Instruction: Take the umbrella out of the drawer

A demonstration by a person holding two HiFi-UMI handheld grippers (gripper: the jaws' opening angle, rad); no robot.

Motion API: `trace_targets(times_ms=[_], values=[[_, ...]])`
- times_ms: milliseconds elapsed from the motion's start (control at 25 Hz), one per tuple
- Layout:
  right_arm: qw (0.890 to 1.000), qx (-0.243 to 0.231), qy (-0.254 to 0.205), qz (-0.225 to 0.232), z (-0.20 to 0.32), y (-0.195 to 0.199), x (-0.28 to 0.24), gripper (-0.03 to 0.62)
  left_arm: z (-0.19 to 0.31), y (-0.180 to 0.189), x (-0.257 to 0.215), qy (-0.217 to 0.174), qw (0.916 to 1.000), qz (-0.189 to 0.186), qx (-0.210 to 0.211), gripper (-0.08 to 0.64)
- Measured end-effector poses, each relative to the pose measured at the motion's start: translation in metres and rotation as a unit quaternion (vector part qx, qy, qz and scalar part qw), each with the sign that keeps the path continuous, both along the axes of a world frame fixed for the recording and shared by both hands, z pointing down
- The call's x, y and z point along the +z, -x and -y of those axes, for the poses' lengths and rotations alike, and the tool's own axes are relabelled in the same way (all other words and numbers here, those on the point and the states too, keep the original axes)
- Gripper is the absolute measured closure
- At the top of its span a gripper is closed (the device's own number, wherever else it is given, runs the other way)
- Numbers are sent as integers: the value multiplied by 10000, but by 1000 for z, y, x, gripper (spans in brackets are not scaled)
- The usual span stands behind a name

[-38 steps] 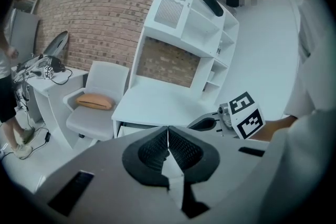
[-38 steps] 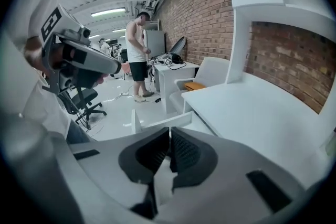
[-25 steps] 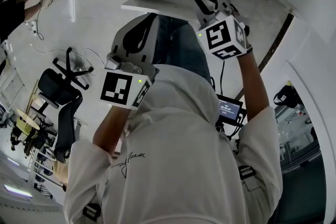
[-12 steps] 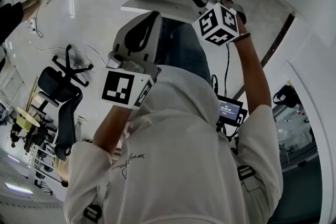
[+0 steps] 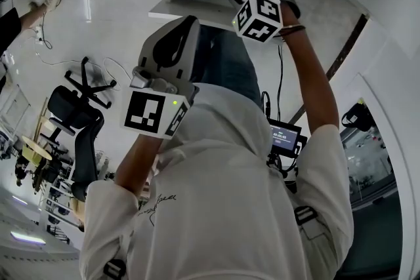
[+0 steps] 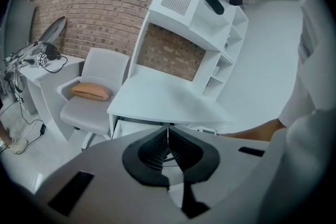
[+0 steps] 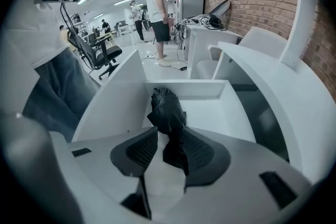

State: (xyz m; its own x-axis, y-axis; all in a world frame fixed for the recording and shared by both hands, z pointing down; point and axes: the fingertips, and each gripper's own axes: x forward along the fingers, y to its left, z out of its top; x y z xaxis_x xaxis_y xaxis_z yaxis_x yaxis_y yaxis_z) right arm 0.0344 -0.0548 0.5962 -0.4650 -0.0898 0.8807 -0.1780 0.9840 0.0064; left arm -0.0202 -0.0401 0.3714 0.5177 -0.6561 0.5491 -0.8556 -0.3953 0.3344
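The folded black umbrella (image 7: 166, 108) lies in the open drawer (image 7: 207, 89), its near end between the jaws of the right tool (image 7: 167, 139), which have just been opening and stand apart, not gripping. Seat the bundle deep in the gap before closing. The left tool (image 6: 168, 136) is pinched together, empty

White hooded sweatshirt (image 5: 223, 200), blue jeans (image 5: 226, 62), grey left tool (image 6: 168, 132) and right tool (image 7: 166, 140), black ribbed pads (image 6: 151, 152), black-and-white marker cubes (image 5: 154, 113)

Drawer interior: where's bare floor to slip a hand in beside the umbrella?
Free: the drawer floor between the umbrella and the right wall, back to the far wall. Crowded: the left side, where the umbrella lies close along the left wall. The desk top over the drawer is also bare.
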Motion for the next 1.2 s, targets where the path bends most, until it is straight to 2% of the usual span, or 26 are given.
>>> trace_targets(times_ms=[520, 760, 920, 1200], values=[[9970, -445, -140, -616, 5, 4, 44, 426, 9, 16, 12, 130, 9999, 23, 14, 543], [9943, -645, -45, -850, 6, 5, 63, 403, 5, 3, 16, 223, 9992, 34, 318, 543], [9913, -759, -149, -1064, 11, 5, 73, 393, -6, -5, 21, 344, 9978, 128, 560, 543], [9860, -927, -216, -1371, 14, 8, 89, 372, -11, -4, 27, 529, 9970, 58, 565, 543]])
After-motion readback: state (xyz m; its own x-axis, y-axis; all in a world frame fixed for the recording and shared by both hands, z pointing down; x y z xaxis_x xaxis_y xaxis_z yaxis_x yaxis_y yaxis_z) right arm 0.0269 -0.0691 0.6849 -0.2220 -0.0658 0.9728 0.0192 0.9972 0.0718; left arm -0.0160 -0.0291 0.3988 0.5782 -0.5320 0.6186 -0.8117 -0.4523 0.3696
